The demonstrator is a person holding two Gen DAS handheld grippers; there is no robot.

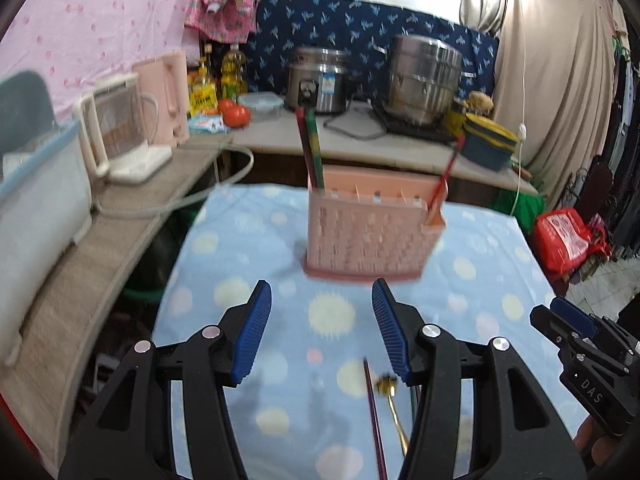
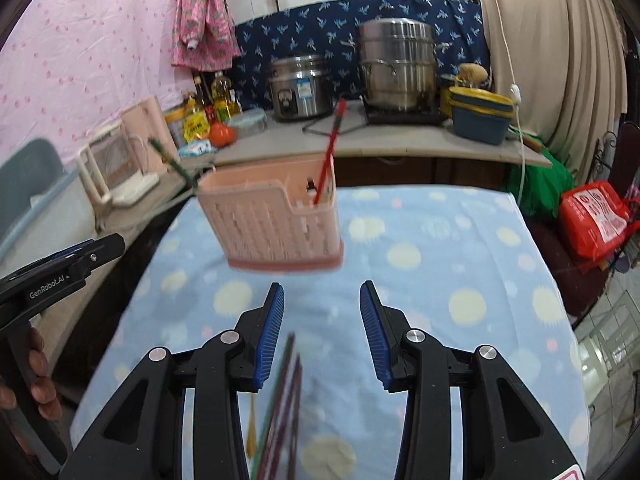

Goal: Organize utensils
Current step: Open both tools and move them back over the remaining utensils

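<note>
Both grippers, left (image 1: 322, 326) and right (image 2: 322, 330), are wide open and hold nothing. Loose dark chopsticks (image 2: 286, 400) lie on the dotted blue cloth (image 2: 440, 248), near the pink slotted plastic holder (image 2: 276, 224). Better to pinch one mid-length, then lift it level.

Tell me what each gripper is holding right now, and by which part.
Nothing. The left gripper and right gripper are both open and empty above the blanket; the chopsticks lie loose below them, not gripped.
</note>
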